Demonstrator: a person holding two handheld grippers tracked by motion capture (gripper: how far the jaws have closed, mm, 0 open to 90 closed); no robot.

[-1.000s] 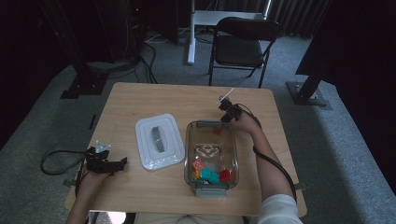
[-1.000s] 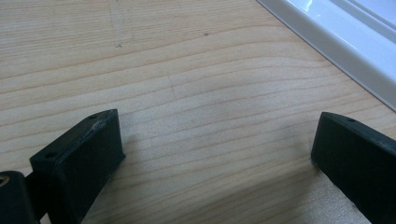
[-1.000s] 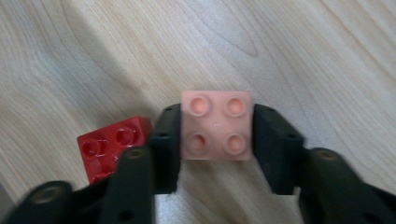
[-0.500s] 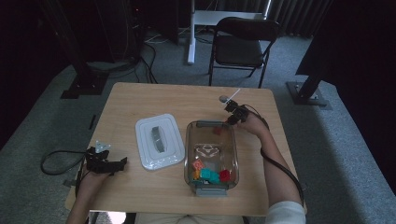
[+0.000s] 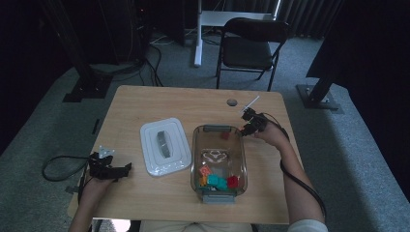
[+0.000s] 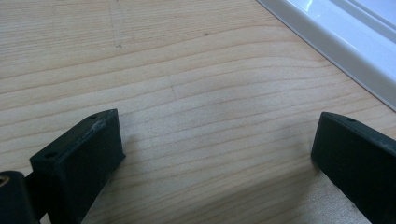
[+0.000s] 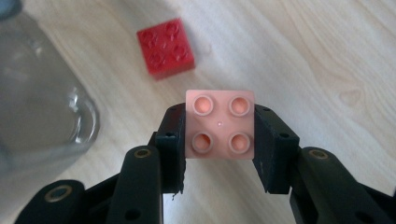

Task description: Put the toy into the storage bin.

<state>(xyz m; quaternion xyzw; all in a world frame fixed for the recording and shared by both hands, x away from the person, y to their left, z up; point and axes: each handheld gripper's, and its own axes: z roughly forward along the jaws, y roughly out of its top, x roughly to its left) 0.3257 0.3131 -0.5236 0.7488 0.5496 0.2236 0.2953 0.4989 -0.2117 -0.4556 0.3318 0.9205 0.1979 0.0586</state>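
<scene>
Right gripper view: the right gripper (image 7: 219, 140) is clamped on a square pink brick (image 7: 220, 124), studs facing the camera, no long axis, above the table (image 7: 303, 56) near a red brick (image 7: 166, 46).

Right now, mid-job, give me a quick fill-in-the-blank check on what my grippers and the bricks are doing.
1. The right gripper is shut on a ____ brick.
2. A ____ brick lies loose on the table beyond it.
3. The left gripper has its jaws ____, with nothing between them.
4. The white lid lies ____ the clear container.

Missing words: pink; red; open; beside
</scene>
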